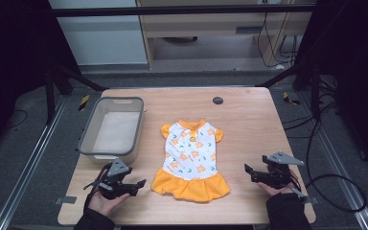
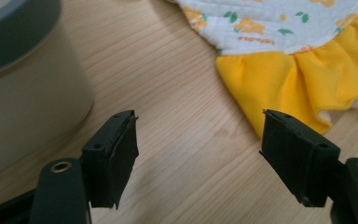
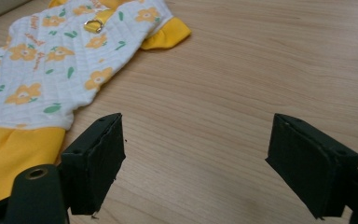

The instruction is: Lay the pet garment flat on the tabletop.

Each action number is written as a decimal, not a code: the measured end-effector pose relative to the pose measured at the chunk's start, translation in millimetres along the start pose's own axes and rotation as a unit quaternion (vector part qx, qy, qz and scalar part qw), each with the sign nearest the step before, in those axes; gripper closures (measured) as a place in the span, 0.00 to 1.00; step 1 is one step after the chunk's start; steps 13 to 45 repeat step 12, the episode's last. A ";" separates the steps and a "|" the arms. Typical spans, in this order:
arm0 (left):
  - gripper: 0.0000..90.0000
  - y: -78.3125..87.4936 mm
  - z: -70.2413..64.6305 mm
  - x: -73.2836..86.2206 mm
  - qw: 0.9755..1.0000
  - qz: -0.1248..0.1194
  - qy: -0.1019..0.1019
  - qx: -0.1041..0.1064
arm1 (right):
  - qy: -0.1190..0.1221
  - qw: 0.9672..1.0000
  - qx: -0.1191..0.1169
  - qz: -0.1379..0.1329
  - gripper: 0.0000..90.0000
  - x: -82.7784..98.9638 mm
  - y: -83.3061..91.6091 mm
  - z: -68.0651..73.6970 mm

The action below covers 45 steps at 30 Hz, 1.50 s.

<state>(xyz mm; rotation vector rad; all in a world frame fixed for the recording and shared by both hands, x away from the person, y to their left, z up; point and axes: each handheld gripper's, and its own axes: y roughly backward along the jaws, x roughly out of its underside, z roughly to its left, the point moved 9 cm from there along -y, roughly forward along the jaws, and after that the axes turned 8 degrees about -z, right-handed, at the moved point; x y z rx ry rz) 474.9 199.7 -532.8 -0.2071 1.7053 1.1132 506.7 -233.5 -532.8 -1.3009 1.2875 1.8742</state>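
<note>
- Lying flat at table (image 1: 249,120) centre: small dress (image 1: 191,158), soft, light, limp.
- Left gripper (image 1: 133,184) at 8 o'clock, right gripper (image 1: 249,171) at 4 o'clock: both spread, empty.
- Likely pinch points: orange hem corners.

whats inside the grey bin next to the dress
In the high view the bin shows a pale bare floor with no object on it. The strip of floor just behind its near rim is hidden by that rim. The dress lies beside it on the table.
</note>
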 end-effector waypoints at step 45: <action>0.28 23.0 36.3 15.6 0.998 -0.011 0.038 -0.052 | -0.005 1.000 0.026 0.001 0.17 6.1 6.5 -18.9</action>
